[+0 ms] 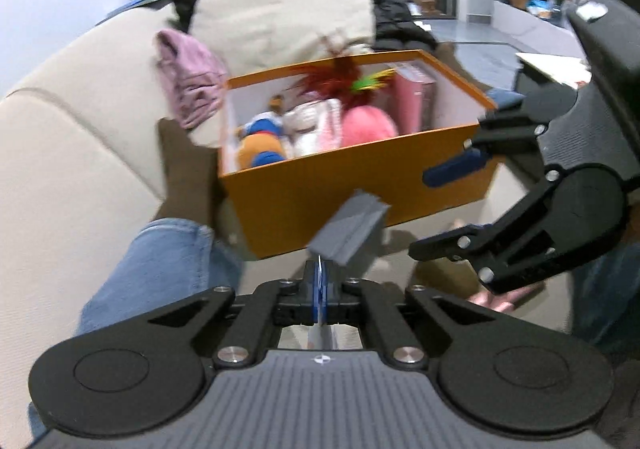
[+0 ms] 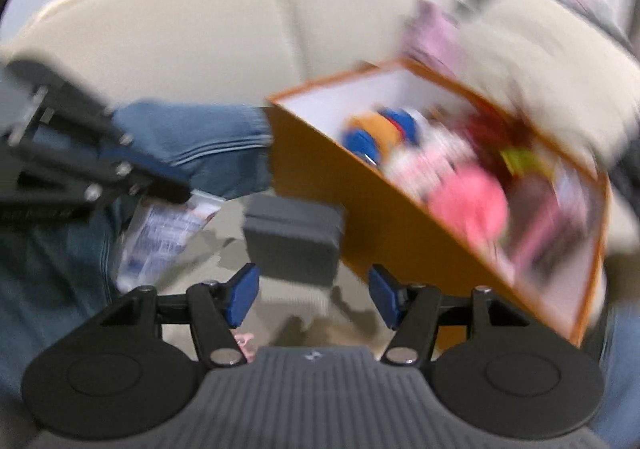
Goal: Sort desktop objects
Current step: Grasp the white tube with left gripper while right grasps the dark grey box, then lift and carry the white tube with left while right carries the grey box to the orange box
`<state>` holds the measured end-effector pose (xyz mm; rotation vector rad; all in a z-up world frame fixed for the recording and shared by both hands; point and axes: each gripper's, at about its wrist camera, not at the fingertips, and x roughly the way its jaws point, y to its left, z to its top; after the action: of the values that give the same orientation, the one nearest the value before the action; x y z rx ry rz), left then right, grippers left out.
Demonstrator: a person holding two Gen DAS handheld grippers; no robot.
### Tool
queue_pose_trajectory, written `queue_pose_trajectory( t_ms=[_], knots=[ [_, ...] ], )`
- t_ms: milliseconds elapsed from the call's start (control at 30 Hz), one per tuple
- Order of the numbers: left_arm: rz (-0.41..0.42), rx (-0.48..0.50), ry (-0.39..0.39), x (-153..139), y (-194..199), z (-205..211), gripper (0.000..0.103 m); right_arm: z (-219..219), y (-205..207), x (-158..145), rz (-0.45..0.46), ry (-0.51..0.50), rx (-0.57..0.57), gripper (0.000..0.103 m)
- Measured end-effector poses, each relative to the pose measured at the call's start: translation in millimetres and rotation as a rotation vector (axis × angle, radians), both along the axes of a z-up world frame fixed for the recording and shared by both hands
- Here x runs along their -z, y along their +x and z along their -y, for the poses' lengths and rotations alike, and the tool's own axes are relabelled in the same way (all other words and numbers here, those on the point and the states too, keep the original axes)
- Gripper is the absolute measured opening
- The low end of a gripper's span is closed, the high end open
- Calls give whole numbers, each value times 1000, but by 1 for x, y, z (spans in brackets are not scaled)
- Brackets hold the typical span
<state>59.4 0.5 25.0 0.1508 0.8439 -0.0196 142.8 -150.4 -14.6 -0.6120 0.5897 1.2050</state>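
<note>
The orange box at twelve o'clock already holds soft toys; the left gripper pinches a grey block; the right gripper gapes wide; the block seems left to drop in.

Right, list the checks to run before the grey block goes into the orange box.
1. Right gripper open: ok.
2. Grey block between its fingers: cannot tell; it looks just ahead of them.
3. Left gripper clear of the block: cannot tell; it is shut close below it.
4. Room in the orange box: cannot tell; soft toys crowd it.
5. Steady view: not ok, both are blurred.
</note>
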Motion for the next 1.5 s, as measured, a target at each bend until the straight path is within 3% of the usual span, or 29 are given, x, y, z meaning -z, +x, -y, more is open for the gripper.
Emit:
queue_pose_trajectory(
  t_ms=[133,267,500,733,833,1000,1133,1267,1500],
  knots=[
    [17,-37,-26,2,4,-10,0,-28,-10,1,190,-107,-238,63],
    [-2,-55,-44,13,6,-16,0,-51,-8,6,286,-202,-375,62],
    [-1,-28,-74,16,2,-23,0,-76,0,27,355,-372,-511,60],
    [-12,-53,-106,23,5,-32,1,-74,-1,34,352,-460,-556,43],
    [-7,-55,-120,25,11,-34,2,-70,1,33,306,-466,-521,36],
    [-14,-56,-121,28,19,-33,5,-59,2,25,236,-410,-397,35],
    [-30,-75,-138,31,21,-34,8,-40,9,5,148,-297,-241,35],
    [-17,-129,-160,27,21,-38,7,-12,23,-21,0,-148,-95,35],
    [79,-136,-187,-12,10,-31,6,41,40,-67,-201,70,141,35]
  ],
)
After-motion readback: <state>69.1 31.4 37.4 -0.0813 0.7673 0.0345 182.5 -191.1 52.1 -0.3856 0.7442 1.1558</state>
